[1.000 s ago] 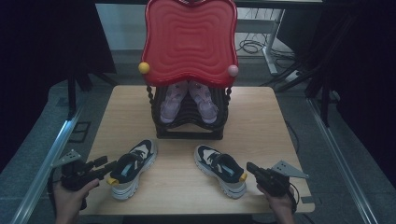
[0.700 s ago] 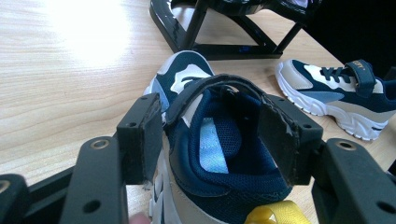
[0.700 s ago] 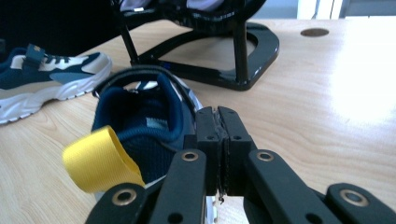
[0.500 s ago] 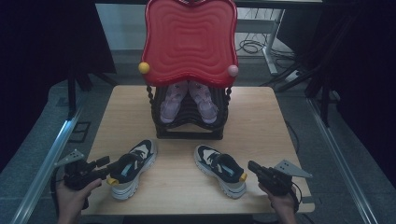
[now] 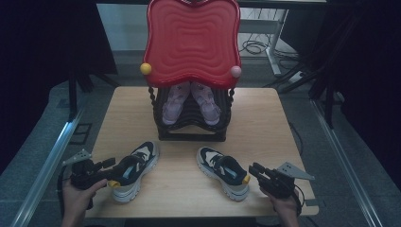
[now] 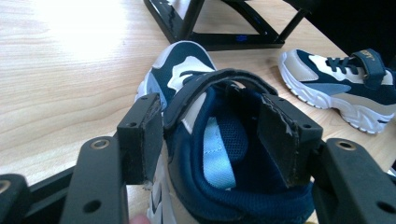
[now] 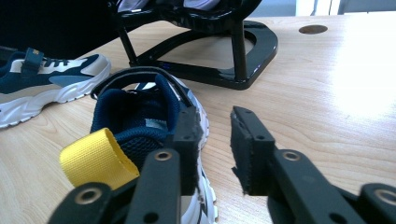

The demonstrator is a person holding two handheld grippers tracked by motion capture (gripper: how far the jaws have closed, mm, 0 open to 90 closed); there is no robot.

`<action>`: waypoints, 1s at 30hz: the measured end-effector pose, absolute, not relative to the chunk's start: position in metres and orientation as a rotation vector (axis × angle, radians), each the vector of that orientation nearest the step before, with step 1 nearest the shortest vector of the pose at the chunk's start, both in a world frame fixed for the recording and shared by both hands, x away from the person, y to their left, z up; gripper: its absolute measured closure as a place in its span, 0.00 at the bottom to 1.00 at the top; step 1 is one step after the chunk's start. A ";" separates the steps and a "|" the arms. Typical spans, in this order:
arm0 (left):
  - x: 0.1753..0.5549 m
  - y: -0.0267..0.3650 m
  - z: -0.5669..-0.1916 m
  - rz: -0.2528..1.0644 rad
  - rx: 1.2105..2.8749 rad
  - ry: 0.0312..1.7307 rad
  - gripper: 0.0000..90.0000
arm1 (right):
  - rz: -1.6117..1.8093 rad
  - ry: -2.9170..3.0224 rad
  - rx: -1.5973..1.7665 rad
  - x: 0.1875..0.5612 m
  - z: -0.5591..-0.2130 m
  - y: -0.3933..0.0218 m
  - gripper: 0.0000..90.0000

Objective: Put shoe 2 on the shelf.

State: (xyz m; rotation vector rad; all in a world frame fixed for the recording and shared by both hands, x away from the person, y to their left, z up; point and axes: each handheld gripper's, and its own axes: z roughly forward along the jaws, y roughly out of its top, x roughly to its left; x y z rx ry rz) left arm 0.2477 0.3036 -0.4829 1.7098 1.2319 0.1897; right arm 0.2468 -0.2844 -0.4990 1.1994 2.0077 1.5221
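A: High view, entry one. Two sneakers lie on the table [image 5: 265, 113], toes toward the black rack [image 5: 191, 125] at 12 o'clock. The left sneaker [image 5: 135, 168] sits at about 7 o'clock from the rack, the right sneaker [image 5: 224, 172] at about 5 o'clock, the two well apart.

B: Left gripper [image 5: 94, 171]?

A: Held in the left hand [image 5: 78, 198] at the table's near left corner, pointing toward 3 o'clock into the left sneaker's heel. In the left gripper view the jaws stand apart, one pad outside the heel wall at 9 o'clock, the other inside the shoe's opening at 3 o'clock. Whether the pads press on that wall, I cannot tell.

B: Right gripper [image 5: 259, 171]?

A: Held in the right hand [image 5: 286, 208] at the near right corner, pointing toward 10 o'clock at the right sneaker's heel. Its jaws have just been opening. In the right gripper view they stand apart with bare table showing in the gap; nothing is between them. The left pad stands just beside the sneaker's side, and the yellow heel loop [image 7: 98, 161] lies outside the jaws at 9 o'clock.

B: On the rack?

A: A pair of pink shoes [image 5: 191, 101], heels up, under a red wavy panel [image 5: 191, 40] with a yellow ball [image 5: 145, 69] and a pink ball [image 5: 235, 71] at its lower corners.
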 end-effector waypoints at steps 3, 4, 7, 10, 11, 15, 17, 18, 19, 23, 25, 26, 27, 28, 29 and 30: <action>0.253 0.303 -0.482 0.179 1.726 1.229 0.45 | 1.518 1.987 1.215 0.247 -0.500 -0.285 0.74; 0.255 0.303 -0.483 0.174 1.731 1.230 0.45 | 1.519 1.978 1.222 0.247 -0.499 -0.286 0.73; 0.260 0.302 -0.484 0.148 1.759 1.227 0.46 | 1.527 1.946 1.242 0.246 -0.497 -0.287 0.70; 0.267 0.297 -0.486 0.130 1.802 1.216 0.47 | 1.527 1.926 1.252 0.246 -0.497 -0.288 0.68; 0.268 0.297 -0.486 0.133 1.807 1.218 0.47 | 1.530 1.926 1.256 0.247 -0.497 -0.288 0.67; 0.272 0.294 -0.488 0.150 1.838 1.225 0.50 | 1.535 1.916 1.267 0.247 -0.497 -0.289 0.66; 0.273 0.294 -0.489 0.140 1.840 1.228 0.51 | 1.536 1.913 1.268 0.247 -0.496 -0.290 0.66; 0.273 0.295 -0.489 0.144 1.838 1.230 0.51 | 1.536 1.915 1.269 0.247 -0.496 -0.290 0.66; 0.274 0.295 -0.489 0.149 1.843 1.231 0.53 | 1.539 1.911 1.267 0.247 -0.495 -0.290 0.66; 0.276 0.296 -0.492 0.141 1.848 1.238 0.55 | 1.543 1.910 1.270 0.249 -0.494 -0.290 0.66; 0.278 0.297 -0.493 0.136 1.858 1.239 0.57 | 1.547 1.909 1.270 0.249 -0.493 -0.289 0.66; 0.278 0.297 -0.494 0.133 1.862 1.239 0.59 | 1.547 1.909 1.267 0.250 -0.492 -0.288 0.66; 0.278 0.297 -0.495 0.128 1.863 1.237 0.60 | 1.548 1.907 1.262 0.250 -0.491 -0.288 0.66; 0.278 0.297 -0.495 0.132 1.863 1.238 0.61 | 1.551 1.909 1.259 0.251 -0.489 -0.287 0.66; 0.278 0.297 -0.495 0.138 1.865 1.240 0.63 | 1.556 1.910 1.252 0.252 -0.488 -0.285 0.66; 0.278 0.297 -0.496 0.139 1.868 1.240 0.64 | 1.564 1.912 1.252 0.252 -0.486 -0.284 0.65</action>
